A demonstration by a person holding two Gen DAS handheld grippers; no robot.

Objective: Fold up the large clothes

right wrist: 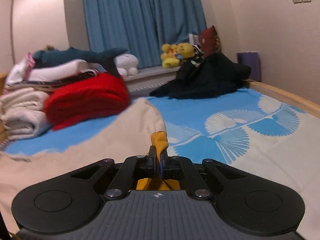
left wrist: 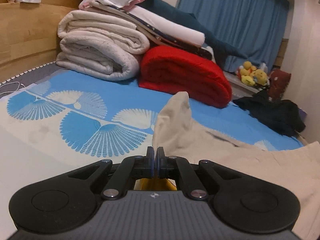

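Note:
A large beige garment (left wrist: pixel 176 120) lies spread on the blue-and-white patterned bed sheet (left wrist: pixel 80 120). My left gripper (left wrist: pixel 155 150) is shut on a fold of it, and a corner of the cloth stands up beyond the fingers. In the right wrist view the beige garment (right wrist: pixel 124 132) runs off to the left. My right gripper (right wrist: pixel 158 150) is shut on a yellow fabric edge (right wrist: pixel 159 139) that pokes up between the jaws. More yellow fabric (left wrist: pixel 154 184) shows under the left gripper's body. Whether the yellow is part of the beige garment I cannot tell.
Folded white quilts (left wrist: pixel 100 60) and a folded red blanket (left wrist: pixel 184 76) are stacked at the head of the bed against a wooden headboard (left wrist: pixel 24 36). A dark heap of clothes (right wrist: pixel 204 80) lies by the plush toys (right wrist: pixel 176 56) and blue curtain (right wrist: pixel 140 20). A wooden bed rail (right wrist: pixel 284 96) borders the right side.

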